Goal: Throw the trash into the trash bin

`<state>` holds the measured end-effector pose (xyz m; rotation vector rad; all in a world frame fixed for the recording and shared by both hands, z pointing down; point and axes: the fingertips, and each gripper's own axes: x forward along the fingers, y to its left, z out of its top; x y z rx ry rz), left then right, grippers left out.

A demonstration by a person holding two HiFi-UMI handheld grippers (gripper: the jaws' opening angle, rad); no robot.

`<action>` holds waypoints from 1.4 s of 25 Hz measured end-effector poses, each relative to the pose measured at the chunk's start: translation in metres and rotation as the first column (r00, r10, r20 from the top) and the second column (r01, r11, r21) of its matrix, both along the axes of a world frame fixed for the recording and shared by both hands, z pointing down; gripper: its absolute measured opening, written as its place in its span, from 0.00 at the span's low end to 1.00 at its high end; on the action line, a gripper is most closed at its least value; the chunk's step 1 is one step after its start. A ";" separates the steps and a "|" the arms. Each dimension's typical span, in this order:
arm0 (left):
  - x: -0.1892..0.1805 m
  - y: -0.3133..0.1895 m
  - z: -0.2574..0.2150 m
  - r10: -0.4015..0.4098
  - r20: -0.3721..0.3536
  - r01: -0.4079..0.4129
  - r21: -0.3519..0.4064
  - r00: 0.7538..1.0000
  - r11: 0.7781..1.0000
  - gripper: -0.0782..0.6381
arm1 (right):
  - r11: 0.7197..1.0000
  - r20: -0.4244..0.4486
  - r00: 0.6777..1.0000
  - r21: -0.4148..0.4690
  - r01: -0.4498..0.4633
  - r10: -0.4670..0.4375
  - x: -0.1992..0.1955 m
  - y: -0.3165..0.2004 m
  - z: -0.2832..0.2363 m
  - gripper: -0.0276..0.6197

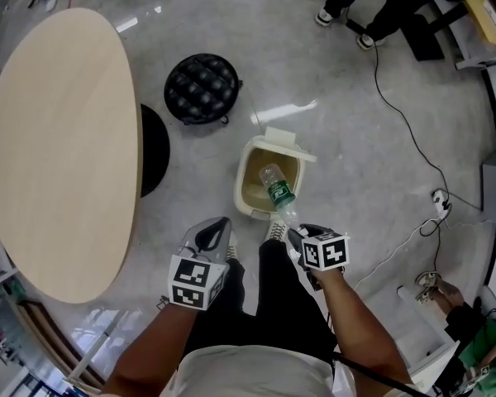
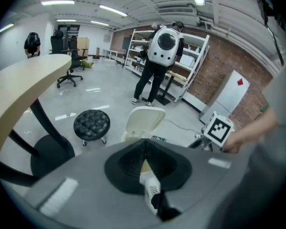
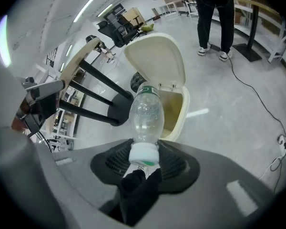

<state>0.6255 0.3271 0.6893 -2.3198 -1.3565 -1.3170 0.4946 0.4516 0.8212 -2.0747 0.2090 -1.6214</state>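
One hand-held gripper, the right [image 3: 144, 151], pinches the bottle [image 3: 145, 111]; best bring it fully over the open trash bin [image 1: 240, 182] before spreading the jaws.

Office/lab w/ brick wall [image 2: 219, 61], shelving [image 2: 133, 56], swivel chairs [image 2: 69, 61], floor cables [image 1: 405, 122]

In our matt grey right gripper [image 3: 144, 162] a clear glossy plastic bottle [image 3: 145, 113], just past it a smooth cream plastic bin [image 3: 155, 56], beneath both a glossy grey floor [image 3: 229, 94], to its left a matt pale wood-look table [image 1: 58, 139], a tufted black stool [image 1: 202, 88]
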 end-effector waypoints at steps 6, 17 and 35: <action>0.003 0.013 0.039 -0.005 0.051 0.003 0.039 0.999 0.999 0.12 | 0.999 0.080 0.996 0.033 -0.034 0.031 0.012 0.004 0.040 0.28; -0.022 0.018 0.107 -0.009 0.127 -0.003 0.090 0.992 0.996 0.12 | 0.987 0.183 0.979 0.122 -0.109 0.086 0.045 -0.007 0.108 0.28; -0.014 0.020 0.126 -0.046 0.144 0.033 0.092 0.988 0.995 0.12 | 0.976 0.123 0.986 0.170 -0.136 0.116 0.076 -0.008 0.120 0.40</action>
